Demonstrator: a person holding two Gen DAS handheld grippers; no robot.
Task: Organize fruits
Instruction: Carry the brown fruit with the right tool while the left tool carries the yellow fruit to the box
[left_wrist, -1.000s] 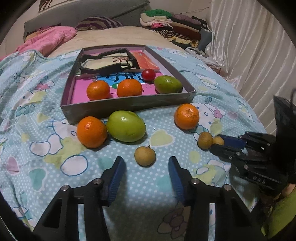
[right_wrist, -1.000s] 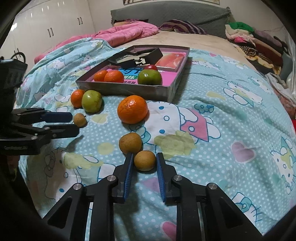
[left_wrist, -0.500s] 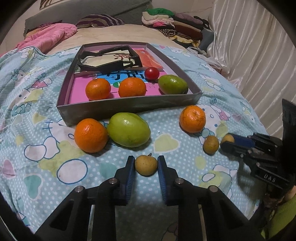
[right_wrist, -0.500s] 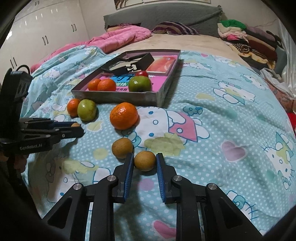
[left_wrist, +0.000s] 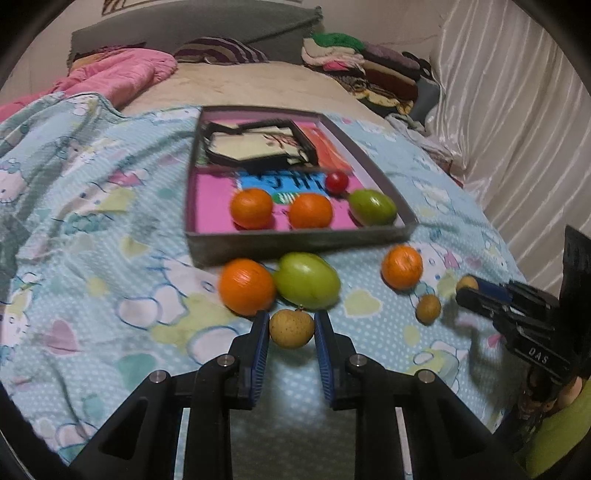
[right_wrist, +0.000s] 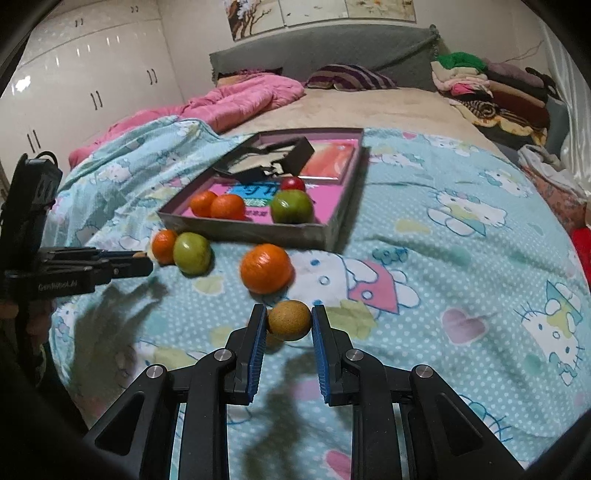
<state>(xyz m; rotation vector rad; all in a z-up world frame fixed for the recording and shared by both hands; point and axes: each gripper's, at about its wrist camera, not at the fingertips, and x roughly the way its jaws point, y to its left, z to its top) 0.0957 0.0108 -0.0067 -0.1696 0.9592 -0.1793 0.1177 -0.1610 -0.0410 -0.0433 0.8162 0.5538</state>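
Since the earlier frame, the left claw (left_wrist: 291, 334) has closed on a small brown fruit (left_wrist: 291, 328) and has lifted it a little from the blanket (left_wrist: 92, 266), and the right claw (right_wrist: 289, 326) keeps its hold on the other small brown fruit (right_wrist: 289, 319), now raised above the cloth too. Both claws are narrow, with the blue pads pressing the fruit from two sides.

One more small brown fruit (left_wrist: 428, 308) lies on the blanket near the right side, just below a loose orange (left_wrist: 402, 266). Close to the front wall of the grey box (left_wrist: 295, 242), an orange (left_wrist: 246, 286) and a green fruit (left_wrist: 308, 280) lie touching each other.

Inside the box, near its front wall, there are two oranges (left_wrist: 252, 207) side by side, a green fruit (left_wrist: 372, 206) in the front right corner, and a small red fruit (left_wrist: 337, 181) just behind. A black frame (left_wrist: 258, 146) fills the back part of the box.

The blanket covers the near half of the bed. At the far right corner of the bed stands a pile of folded clothes (left_wrist: 354, 62), and a pink quilt (left_wrist: 122, 74) lies at the far left.
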